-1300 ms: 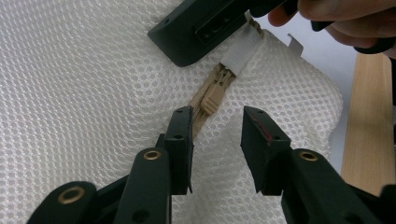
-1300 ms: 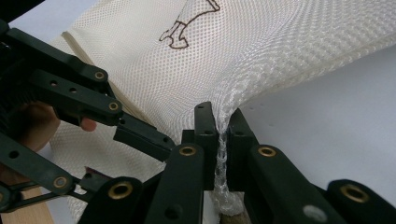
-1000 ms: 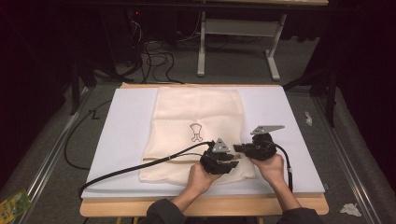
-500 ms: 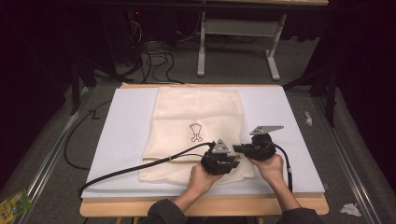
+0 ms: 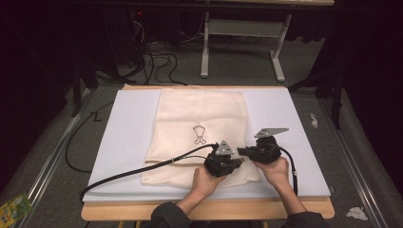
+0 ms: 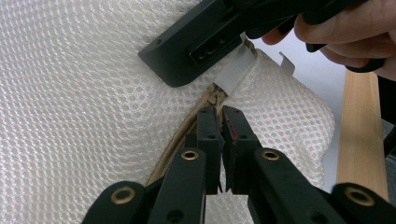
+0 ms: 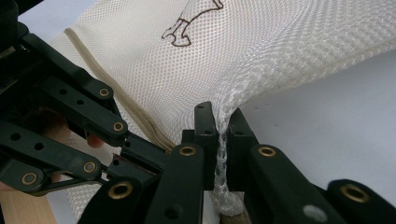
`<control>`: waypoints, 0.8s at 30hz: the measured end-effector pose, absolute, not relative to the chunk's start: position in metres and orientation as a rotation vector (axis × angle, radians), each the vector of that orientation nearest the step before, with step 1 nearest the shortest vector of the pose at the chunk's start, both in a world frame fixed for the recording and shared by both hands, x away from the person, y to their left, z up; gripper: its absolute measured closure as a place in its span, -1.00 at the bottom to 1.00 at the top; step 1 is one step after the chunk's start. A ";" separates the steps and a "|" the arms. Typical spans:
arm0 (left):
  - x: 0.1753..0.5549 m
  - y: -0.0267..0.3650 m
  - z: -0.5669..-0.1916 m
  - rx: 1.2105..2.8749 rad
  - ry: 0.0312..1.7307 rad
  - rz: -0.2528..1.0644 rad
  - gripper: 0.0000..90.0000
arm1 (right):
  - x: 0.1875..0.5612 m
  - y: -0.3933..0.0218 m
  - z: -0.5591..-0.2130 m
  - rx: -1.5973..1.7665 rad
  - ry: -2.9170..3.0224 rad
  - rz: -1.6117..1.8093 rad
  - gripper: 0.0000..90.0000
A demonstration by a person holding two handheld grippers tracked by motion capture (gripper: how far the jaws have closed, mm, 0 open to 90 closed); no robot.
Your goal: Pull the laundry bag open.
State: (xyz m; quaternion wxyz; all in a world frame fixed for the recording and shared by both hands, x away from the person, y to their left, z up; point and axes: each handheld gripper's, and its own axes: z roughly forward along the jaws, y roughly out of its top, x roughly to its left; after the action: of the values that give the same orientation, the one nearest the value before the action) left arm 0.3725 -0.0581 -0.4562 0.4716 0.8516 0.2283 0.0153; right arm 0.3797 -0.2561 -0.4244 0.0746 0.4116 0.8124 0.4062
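A cream mesh bag [image 5: 199, 118] with a small brown drawing lies flat on the white mat. Its tan zipper [image 6: 180, 135] runs along the near edge. In the high view my left gripper [image 5: 239, 161] and right gripper [image 5: 240, 152] meet tip to tip at the bag's near right corner. In the left gripper view my left gripper [image 6: 222, 119] is shut on the zipper pull [image 6: 216, 97], with the right gripper's black body [image 6: 201, 42] just beyond it. In the right gripper view my right gripper [image 7: 220, 123] is shut on a bunched fold of the mesh bag [image 7: 261, 51] at its edge.
The white mat [image 5: 128, 128] covers a wooden table whose front edge [image 5: 142, 211] shows near the person. A black cable [image 5: 142, 170] trails left from the left gripper across the bag and mat. Cables and a table frame [image 5: 237, 33] stand on the floor beyond.
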 end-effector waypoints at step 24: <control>0.369 -0.053 -0.451 2.122 0.539 0.067 0.94 | 0.377 -0.261 -0.427 1.225 2.433 1.217 0.95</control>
State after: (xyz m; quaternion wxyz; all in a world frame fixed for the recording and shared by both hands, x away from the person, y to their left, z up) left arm 0.3694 -0.0535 -0.4506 0.4581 0.8612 0.2187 0.0271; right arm 0.3769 -0.2605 -0.4271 0.0788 0.4094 0.8129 0.4066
